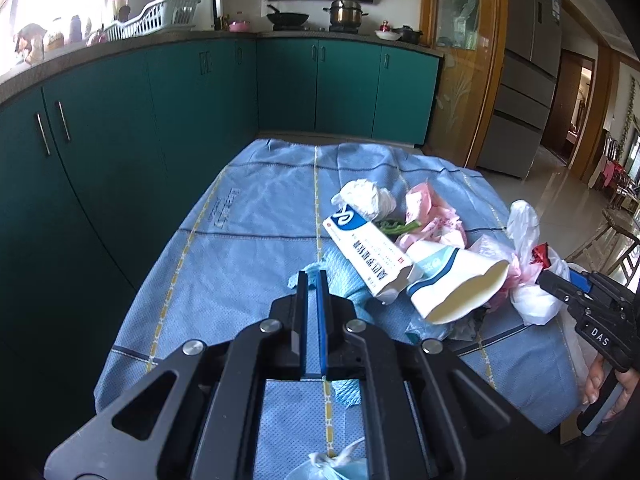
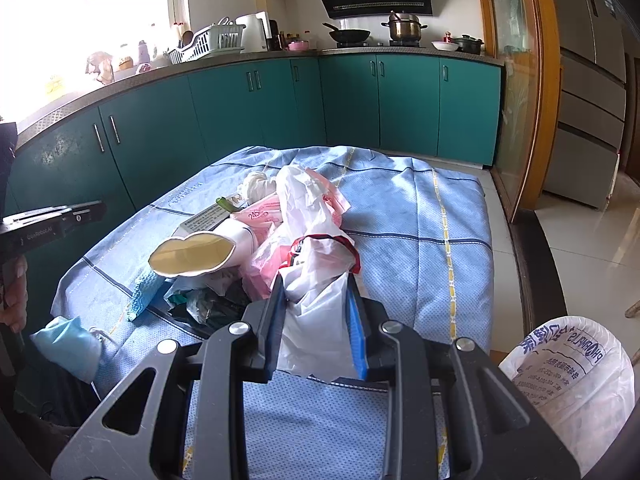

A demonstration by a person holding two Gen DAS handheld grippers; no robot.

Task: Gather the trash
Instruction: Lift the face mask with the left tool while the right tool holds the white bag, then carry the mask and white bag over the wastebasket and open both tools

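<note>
A trash pile lies on the blue cloth point(image 1: 248, 220): a white box with blue print point(image 1: 364, 252), a tipped paper cup point(image 1: 452, 280) point(image 2: 196, 254), crumpled white tissue point(image 1: 368, 196), pink wrappers point(image 1: 432, 216) and a green stem point(image 1: 400, 226). My left gripper point(image 1: 313, 280) hovers shut just left of the box, with nothing seen between its pads. My right gripper point(image 2: 316, 286) point(image 1: 548, 280) is shut on a white plastic bag point(image 2: 316, 320) point(image 1: 532, 300) at the pile's right side. The bag has a red rim and stands bunched up over the pink wrappers.
A turquoise rag point(image 2: 140, 292) and a pale blue face mask point(image 2: 68, 344) lie near the table's front edge. A bin lined with a printed white bag point(image 2: 572, 392) stands at the lower right beside the table. Green kitchen cabinets point(image 1: 120, 128) run behind and to the left.
</note>
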